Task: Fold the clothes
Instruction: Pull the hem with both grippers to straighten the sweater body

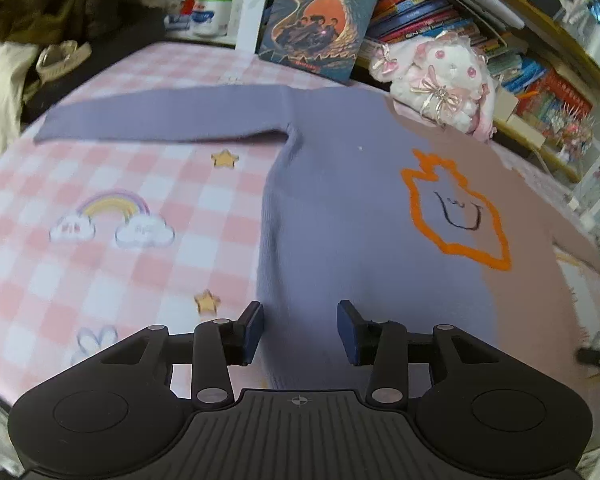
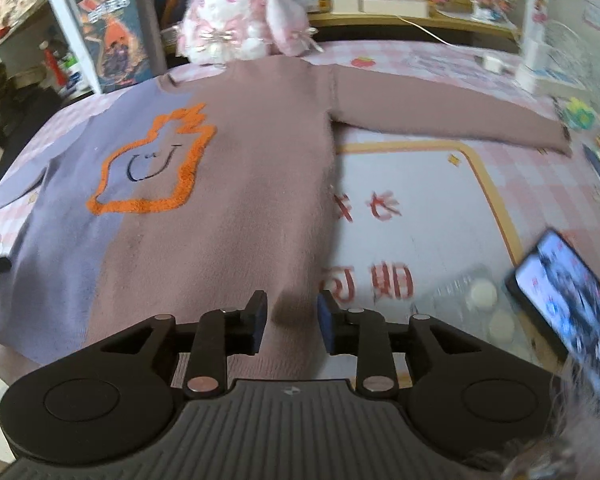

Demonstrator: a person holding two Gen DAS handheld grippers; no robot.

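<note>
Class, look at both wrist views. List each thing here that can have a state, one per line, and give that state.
Sweater: spread flat, front up, unfolded.
Purple sleeve: stretched out sideways.
Brown sleeve: stretched out sideways.
Left gripper: open, nothing held, over the purple hem.
Right gripper: open, nothing held, over the brown hem.
Phone: screen lit.
Plush rabbit: sitting at the collar.
Book: standing upright.
</note>
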